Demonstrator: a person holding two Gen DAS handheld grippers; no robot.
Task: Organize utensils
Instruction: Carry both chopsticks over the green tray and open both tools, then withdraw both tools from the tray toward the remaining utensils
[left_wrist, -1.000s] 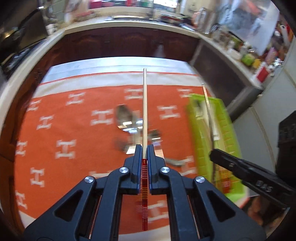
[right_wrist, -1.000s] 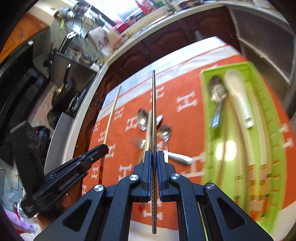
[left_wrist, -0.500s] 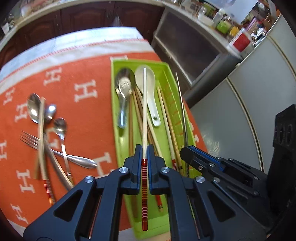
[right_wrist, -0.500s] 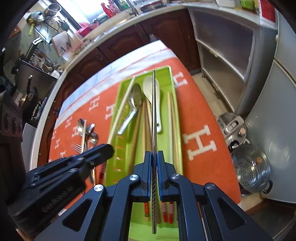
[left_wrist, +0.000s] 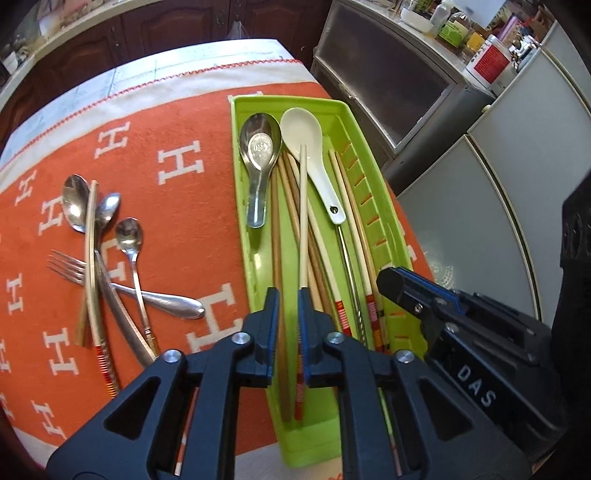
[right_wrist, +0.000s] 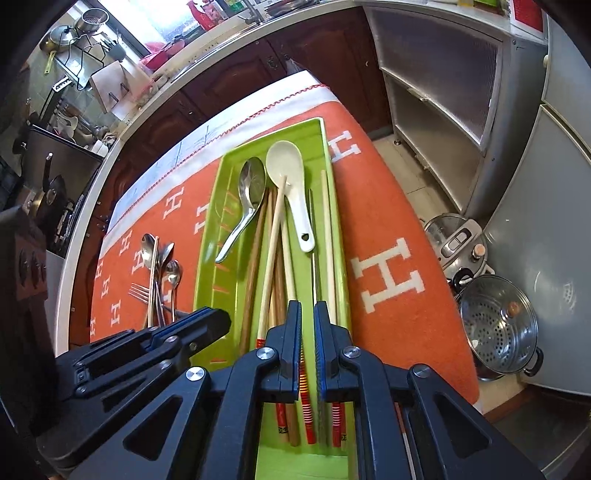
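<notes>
The long green plastic utensil tray (left_wrist: 373, 236) lies at the right edge of the orange-clothed surface (left_wrist: 177, 206). I see my left tool (left_wrist: 287, 295) and right tool (right_wrist: 307, 308) both spread above it, holding nothing. Pale wooden chopstick (left_wrist: 303, 221) rests inside the tray.

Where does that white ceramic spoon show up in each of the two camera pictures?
Left wrist: white ceramic spoon lies upper centre, inside the green tray.
Right wrist: white ceramic spoon lies centre, slightly above the middle.
Shared landmark: the steel spoon lying immediately to its left.
</notes>
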